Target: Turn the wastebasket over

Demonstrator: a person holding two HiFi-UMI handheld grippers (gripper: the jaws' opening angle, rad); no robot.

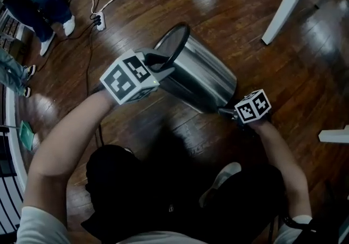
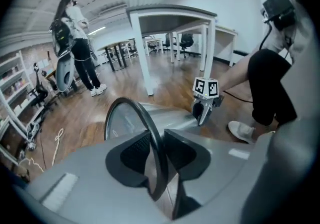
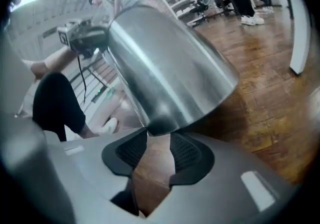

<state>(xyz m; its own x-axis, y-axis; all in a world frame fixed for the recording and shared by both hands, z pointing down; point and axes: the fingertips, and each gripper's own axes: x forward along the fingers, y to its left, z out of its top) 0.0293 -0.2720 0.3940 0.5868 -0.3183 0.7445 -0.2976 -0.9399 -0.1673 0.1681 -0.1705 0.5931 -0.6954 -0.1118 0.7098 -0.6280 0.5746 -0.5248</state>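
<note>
A shiny steel wastebasket point(image 1: 203, 76) with a black rim point(image 1: 173, 43) lies tilted over the wooden floor, its mouth facing away from me to the upper left. My left gripper point(image 1: 161, 65) is shut on the near part of that rim point(image 2: 147, 140), which runs between its pads in the left gripper view. My right gripper point(image 1: 224, 111) sits at the basket's closed lower end. In the right gripper view its jaws stand open, with bare floor showing between them. The basket's bottom edge point(image 3: 160, 127) is just at the tips of that gripper point(image 3: 157, 150).
A white table leg point(image 1: 286, 3) slants at the upper right. A power strip with cables point(image 1: 100, 20) lies at the upper left, near a standing person's shoes point(image 1: 57, 29). My own shoe point(image 1: 221, 178) is close below the basket. A white object point(image 1: 334, 135) pokes in at the right edge.
</note>
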